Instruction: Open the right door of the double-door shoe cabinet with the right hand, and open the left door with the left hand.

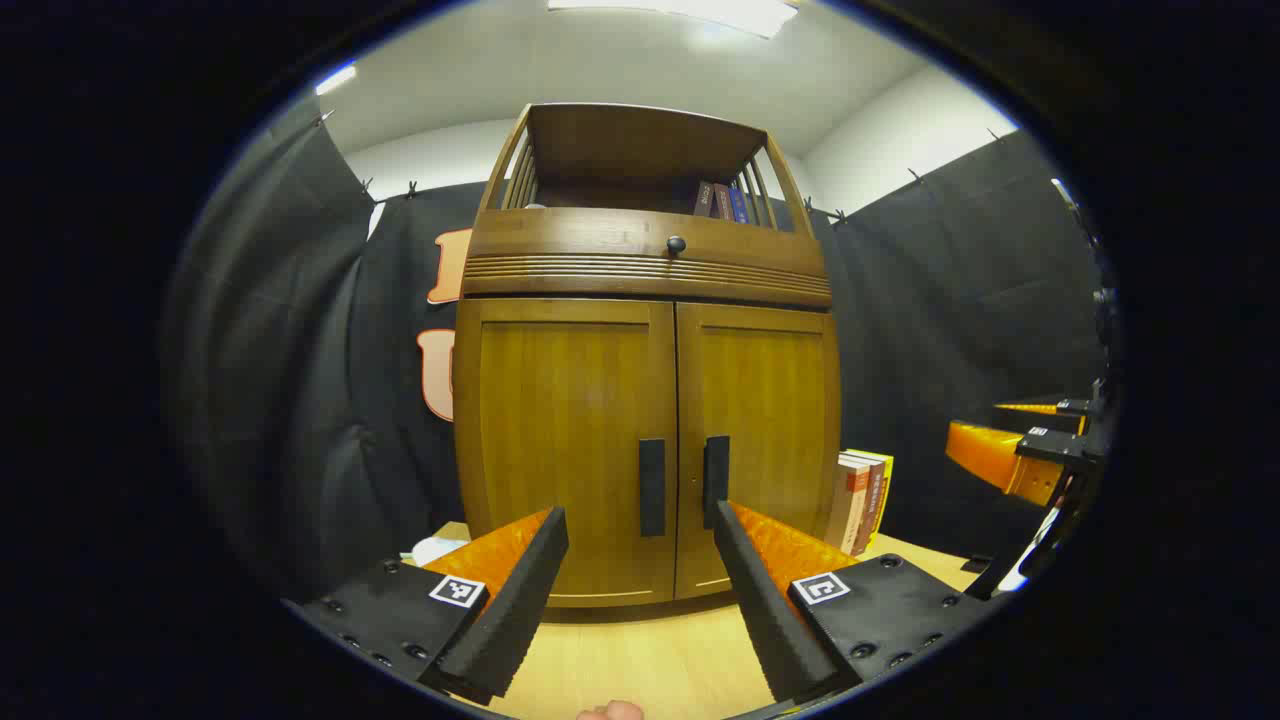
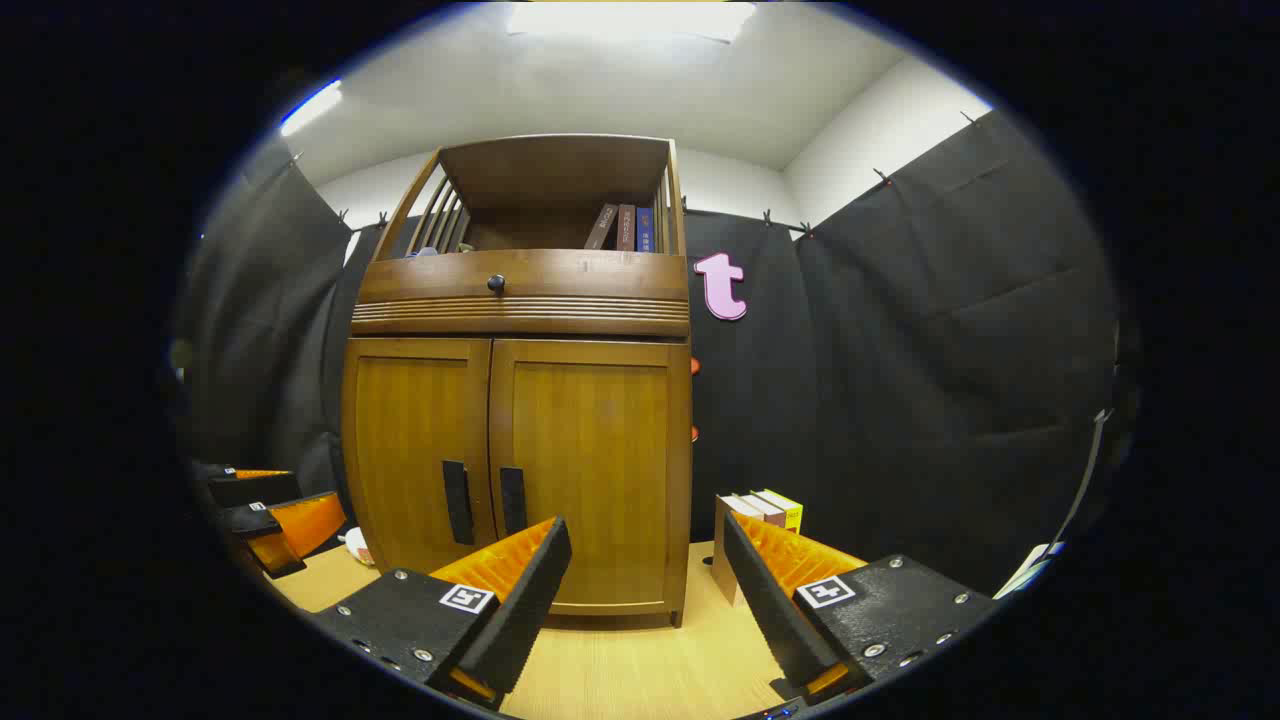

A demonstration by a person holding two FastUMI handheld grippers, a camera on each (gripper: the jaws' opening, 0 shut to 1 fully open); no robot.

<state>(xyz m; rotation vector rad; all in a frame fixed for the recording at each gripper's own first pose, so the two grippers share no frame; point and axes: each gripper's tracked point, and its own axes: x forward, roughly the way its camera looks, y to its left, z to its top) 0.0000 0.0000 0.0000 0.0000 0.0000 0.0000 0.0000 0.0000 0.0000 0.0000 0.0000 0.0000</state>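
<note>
A brown wooden cabinet stands on a pale wooden table, both doors closed. Its left door carries a dark vertical handle, and the right door has its own handle. My left gripper is open in front of the two handles, a short way off. In the right gripper view the cabinet sits left of centre, with the right door and its handle. My right gripper is open, level with the right door's lower edge. The left gripper shows at the far left there, the right gripper at the far right in the left gripper view.
A drawer with a round knob sits above the doors, under an open shelf holding books. More books stand on the table right of the cabinet, also books. Black cloth walls surround the table.
</note>
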